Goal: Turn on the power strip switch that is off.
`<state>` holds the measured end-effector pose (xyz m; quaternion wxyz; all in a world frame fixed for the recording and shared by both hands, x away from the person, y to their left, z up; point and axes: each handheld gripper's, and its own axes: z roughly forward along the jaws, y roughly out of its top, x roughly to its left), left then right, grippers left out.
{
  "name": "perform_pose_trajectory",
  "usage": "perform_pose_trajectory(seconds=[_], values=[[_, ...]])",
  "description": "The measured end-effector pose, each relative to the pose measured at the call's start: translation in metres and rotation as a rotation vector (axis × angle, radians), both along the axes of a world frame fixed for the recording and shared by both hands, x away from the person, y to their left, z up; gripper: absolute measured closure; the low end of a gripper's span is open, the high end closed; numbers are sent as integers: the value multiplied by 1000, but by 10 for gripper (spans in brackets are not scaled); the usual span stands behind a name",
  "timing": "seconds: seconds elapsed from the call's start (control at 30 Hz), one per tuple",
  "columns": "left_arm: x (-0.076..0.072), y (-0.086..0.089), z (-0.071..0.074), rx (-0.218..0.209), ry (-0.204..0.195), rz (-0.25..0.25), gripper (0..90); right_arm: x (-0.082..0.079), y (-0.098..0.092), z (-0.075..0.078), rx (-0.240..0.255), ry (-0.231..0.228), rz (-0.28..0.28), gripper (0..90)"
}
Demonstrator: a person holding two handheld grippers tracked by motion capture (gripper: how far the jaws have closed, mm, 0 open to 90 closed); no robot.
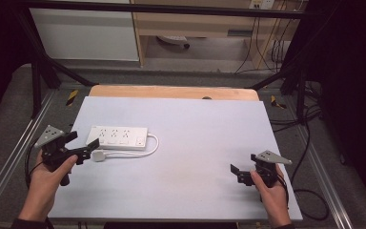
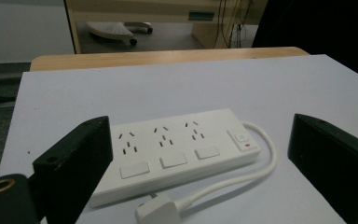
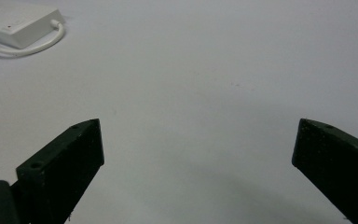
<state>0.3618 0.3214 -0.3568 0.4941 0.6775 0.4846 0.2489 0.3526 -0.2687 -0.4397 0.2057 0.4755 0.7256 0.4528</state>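
High view: the white power strip (image 1: 118, 137) lies on the table's (image 1: 195, 143) left half, its plug (image 1: 98, 156) just beside the left gripper (image 1: 86, 148), jaws spread. Left gripper view: the plug lies between the wide jaws, power strip behind. Right gripper view: the right gripper (image 3: 198, 154) gapes over bare table, the power strip well apart

I find no legible text, brand or number here; the white power strip (image 2: 177, 148) carries only a small red mark on its switch.
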Motion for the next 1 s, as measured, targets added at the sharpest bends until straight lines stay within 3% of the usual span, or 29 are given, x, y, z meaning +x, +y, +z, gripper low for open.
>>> perform_pose_trajectory(seconds=[0.47,1.0], values=[[16,3,3,-1,-6,27,79,0,-1,0,5,-3,-4,25],[34,0,2,36,-7,23,72,0,-3,2,16,-8,-19,26]])
